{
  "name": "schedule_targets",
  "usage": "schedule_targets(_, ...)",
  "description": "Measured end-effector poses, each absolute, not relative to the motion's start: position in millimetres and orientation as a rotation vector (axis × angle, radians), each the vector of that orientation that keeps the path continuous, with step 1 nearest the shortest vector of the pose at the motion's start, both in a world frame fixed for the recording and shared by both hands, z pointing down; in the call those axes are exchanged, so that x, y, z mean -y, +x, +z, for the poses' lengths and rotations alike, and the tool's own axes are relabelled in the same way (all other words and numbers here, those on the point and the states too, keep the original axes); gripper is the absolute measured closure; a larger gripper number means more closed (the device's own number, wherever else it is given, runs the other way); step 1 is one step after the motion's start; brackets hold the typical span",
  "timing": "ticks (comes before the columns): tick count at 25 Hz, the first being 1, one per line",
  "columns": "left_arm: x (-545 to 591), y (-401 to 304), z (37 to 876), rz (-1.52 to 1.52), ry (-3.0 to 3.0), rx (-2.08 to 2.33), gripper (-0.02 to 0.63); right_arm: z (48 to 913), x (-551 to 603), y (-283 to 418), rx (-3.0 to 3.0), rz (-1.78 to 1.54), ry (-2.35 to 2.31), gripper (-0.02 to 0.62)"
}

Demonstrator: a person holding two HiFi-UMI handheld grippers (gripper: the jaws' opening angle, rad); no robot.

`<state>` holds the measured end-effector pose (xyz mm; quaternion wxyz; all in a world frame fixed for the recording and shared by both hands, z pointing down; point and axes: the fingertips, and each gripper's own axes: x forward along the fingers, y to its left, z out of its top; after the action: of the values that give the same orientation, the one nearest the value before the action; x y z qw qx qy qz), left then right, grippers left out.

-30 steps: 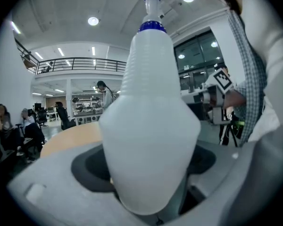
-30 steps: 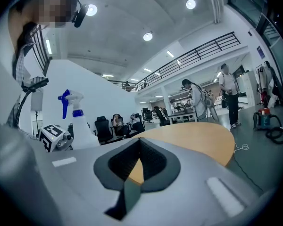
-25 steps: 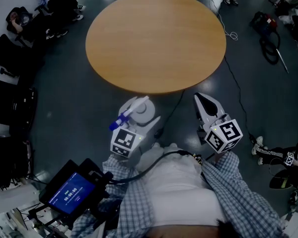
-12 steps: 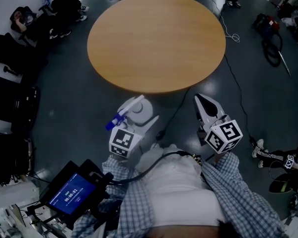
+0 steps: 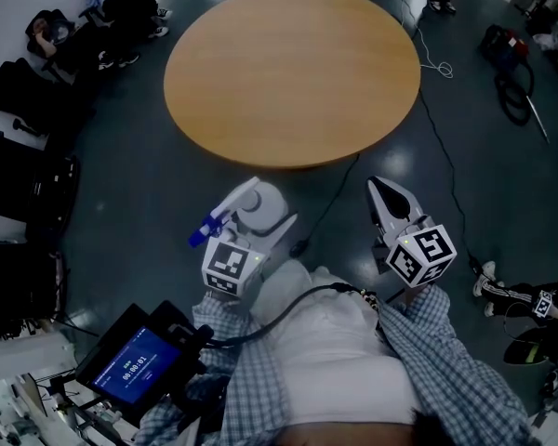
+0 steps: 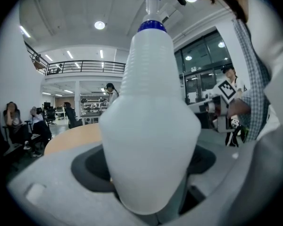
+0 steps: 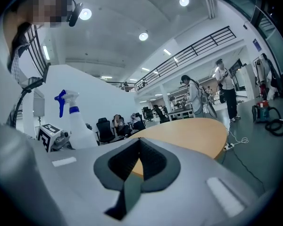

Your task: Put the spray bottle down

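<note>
While the right claw (image 7: 138,144) rests closed, the left claw (image 6: 148,163) pinches the spray bottle (image 6: 148,93) upright, nozzle (image 5: 203,232) up.

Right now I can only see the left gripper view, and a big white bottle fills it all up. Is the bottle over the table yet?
Observer: Not yet. In the head view the spray bottle is above the dark floor, just short of the near edge of the round wooden table.
Operator: Is there stuff on the table where it should go?
Observer: No, the whole tabletop looks bare.
Operator: What's my other gripper doing?
Observer: The right gripper is off to the bottle's right, also short of the table. Its jaws are together with nothing between them.
</note>
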<state>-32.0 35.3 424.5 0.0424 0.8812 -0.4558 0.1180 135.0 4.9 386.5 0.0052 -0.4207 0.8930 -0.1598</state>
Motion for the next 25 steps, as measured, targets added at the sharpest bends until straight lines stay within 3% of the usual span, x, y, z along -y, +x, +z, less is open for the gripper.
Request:
schedule_targets(11,-24,-29,421,0.318,2.711,1.405,0.190,389,-6,140,-2.784,-0.504,-1.340,0.593)
schedule_targets(25,111,-46,449,0.283,2.740,1.290,0.190,411,92,114,-2.822,-0.547,-1.400,0.592)
